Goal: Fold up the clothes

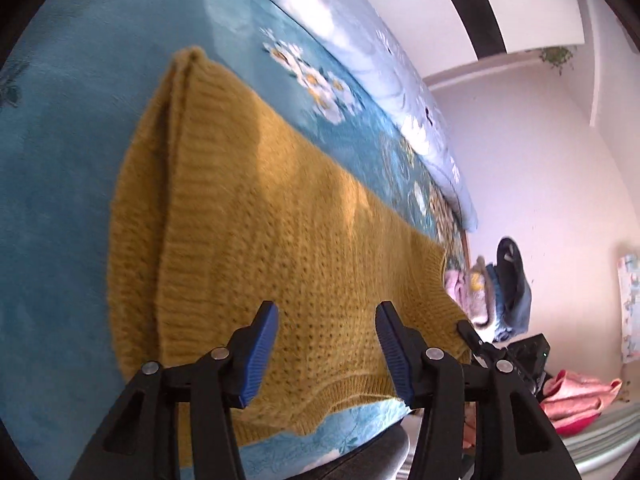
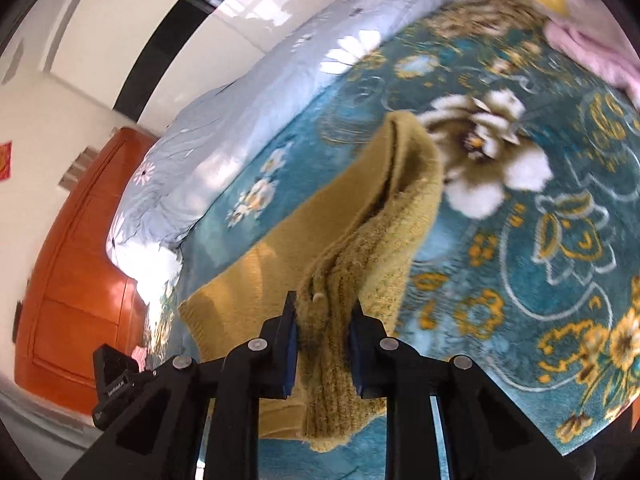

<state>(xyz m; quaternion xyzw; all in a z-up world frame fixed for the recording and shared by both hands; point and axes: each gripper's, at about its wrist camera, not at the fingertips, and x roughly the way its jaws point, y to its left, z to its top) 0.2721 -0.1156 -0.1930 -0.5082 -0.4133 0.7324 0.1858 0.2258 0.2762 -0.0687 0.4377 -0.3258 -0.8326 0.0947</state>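
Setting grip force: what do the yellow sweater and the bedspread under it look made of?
Mustard sweater: chunky knit, likely wool or acrylic; visible ribbing, open stitches, fuzzy surface. It bunches thickly where the right gripper clamps it. Teal floral blanket: plush fleece-like pile, matte and soft-looking. Left gripper is open above the sweater.

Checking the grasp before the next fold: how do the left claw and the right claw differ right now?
The left claw is open and empty above the mustard sweater; the right claw is shut on a bunched part of it. Both have blue pads on black fingers and work over the teal floral blanket.
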